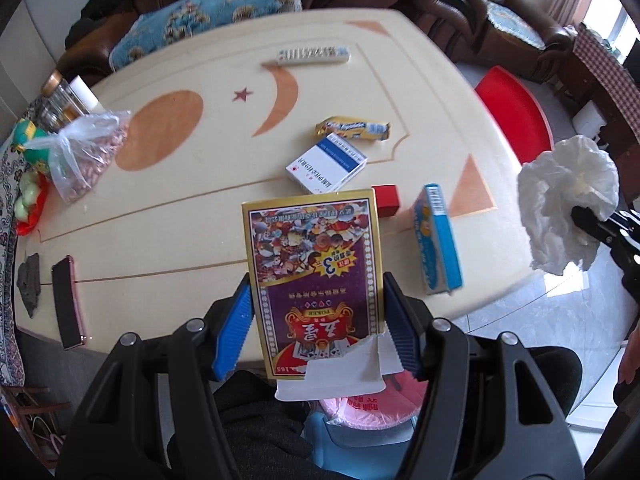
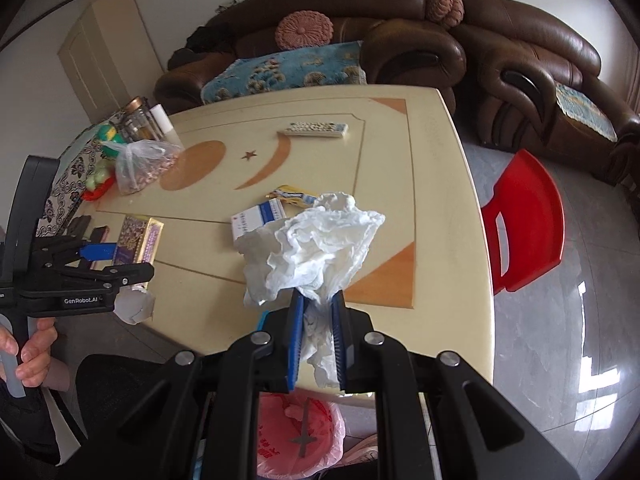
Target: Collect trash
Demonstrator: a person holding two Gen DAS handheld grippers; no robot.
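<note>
- Trash is already in both tools: the left gripper [image 1: 318,320] clamps a flat purple-and-gold cardboard playing-card box [image 1: 316,276] by its side edges, lifted above the near edge of the cream table with orange inlays [image 1: 160,216].
- Its torn white end flap [image 1: 344,372] hangs loose below the blue pads; the pads bear only on thin cardboard edges, so the box could buckle or slide out on a quick swing.
- Below both grippers sits a pink plastic-lined bin [image 2: 300,436], partly hidden by the tools; judged the drop target, it shows only a narrow mouth, and a release off-centre would put the box on the floor.
- Still on the table lie a yellow snack wrapper [image 1: 352,128], a white-and-blue carton [image 1: 326,166], a small red cube [image 1: 386,200] and a blue carton standing on edge [image 1: 438,240], close together; a low return pass could knock the upright one over.
- Farther right, the right gripper [image 2: 318,320] is closed tight on a crumpled white paper tissue [image 2: 312,244], held above the table's near right part.
- Most of the tissue billows free above the jaws, hiding the cartons behind it in the right wrist view; being light, it may cling to the ribbed pads on release rather than fall.
</note>
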